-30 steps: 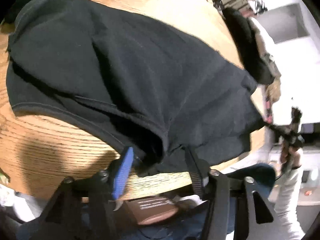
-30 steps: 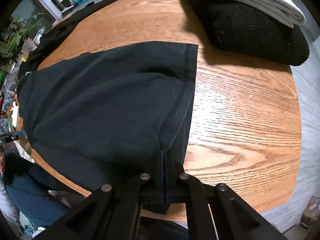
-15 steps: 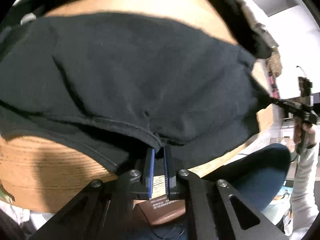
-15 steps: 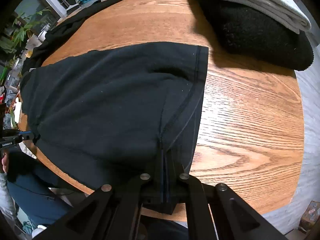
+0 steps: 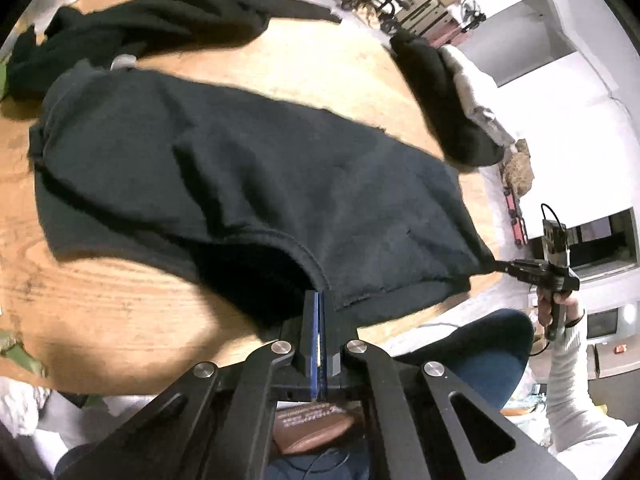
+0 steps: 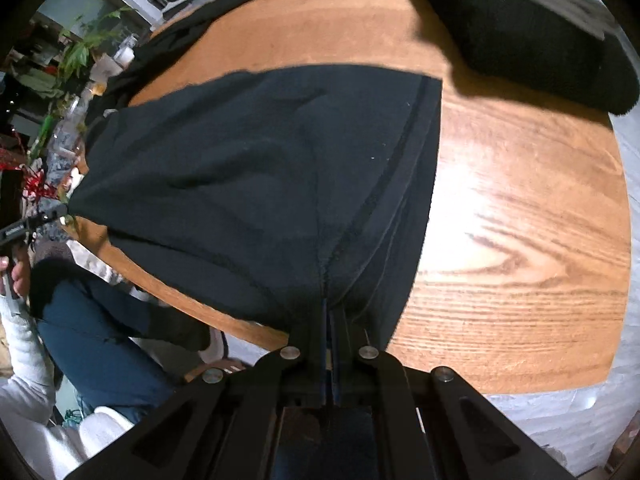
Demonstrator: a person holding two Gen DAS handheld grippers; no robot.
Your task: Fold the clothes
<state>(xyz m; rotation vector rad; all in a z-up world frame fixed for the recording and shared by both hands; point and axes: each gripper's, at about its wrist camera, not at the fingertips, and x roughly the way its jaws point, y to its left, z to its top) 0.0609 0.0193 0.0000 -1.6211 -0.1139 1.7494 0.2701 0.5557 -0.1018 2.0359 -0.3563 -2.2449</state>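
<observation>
I have both claws pinched on the black garment (image 5: 248,176), one at each near corner. My left claw (image 5: 318,300) is pressed together on the hem at the near edge, with the cloth rising into a dark fold just beside its tips. My right claw (image 6: 328,304) is clamped on the other corner, where a stitched seam runs straight into its tips. From the left view I can see the right claw at the far right, drawing that corner out to a point past the edge of the tabletop (image 6: 520,240). The garment lies spread over the wooden tabletop between the two grips. A folded stack of dark and pale clothes (image 6: 528,28) sits well apart at the far side, and another black garment (image 5: 152,20) lies crumpled beyond.
</observation>
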